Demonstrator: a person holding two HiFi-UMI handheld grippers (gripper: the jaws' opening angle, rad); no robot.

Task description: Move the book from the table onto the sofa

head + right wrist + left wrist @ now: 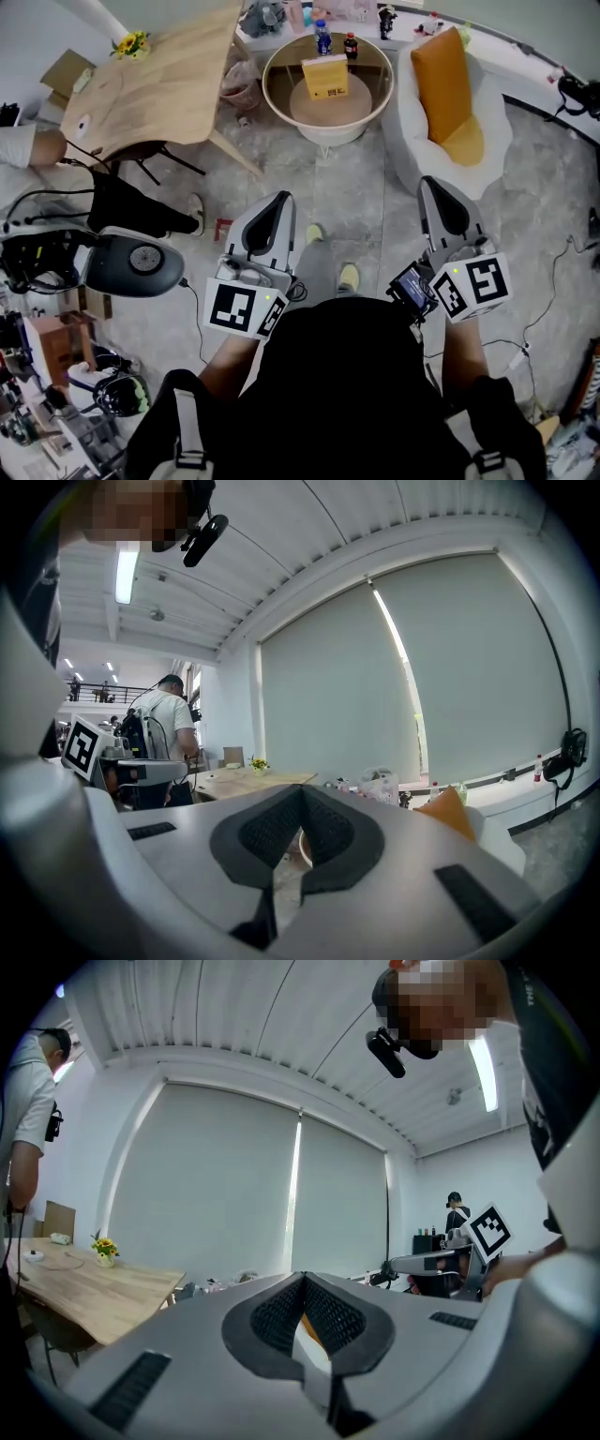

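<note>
Left gripper (272, 208) is held out over the floor, well short of the table, jaws closed together on nothing. Ahead, the yellow book (324, 77) is seen lying flat inside the round table (328, 134), whose raised rim also takes in two bottles (322, 37) at its far edge. Right gripper (441, 192) is likewise closed and empty. The white sofa (408, 131) at the right is occupied by an orange cushion (442, 80). Approach judged in hand: jaws should be opened before the rim is crossed, and the book's near edge taken from above, clear of the bottles.

Lab w/ mock lounge: sofa (406, 127), round table (269, 86), wood table (159, 84), blinds (216, 1185).
</note>
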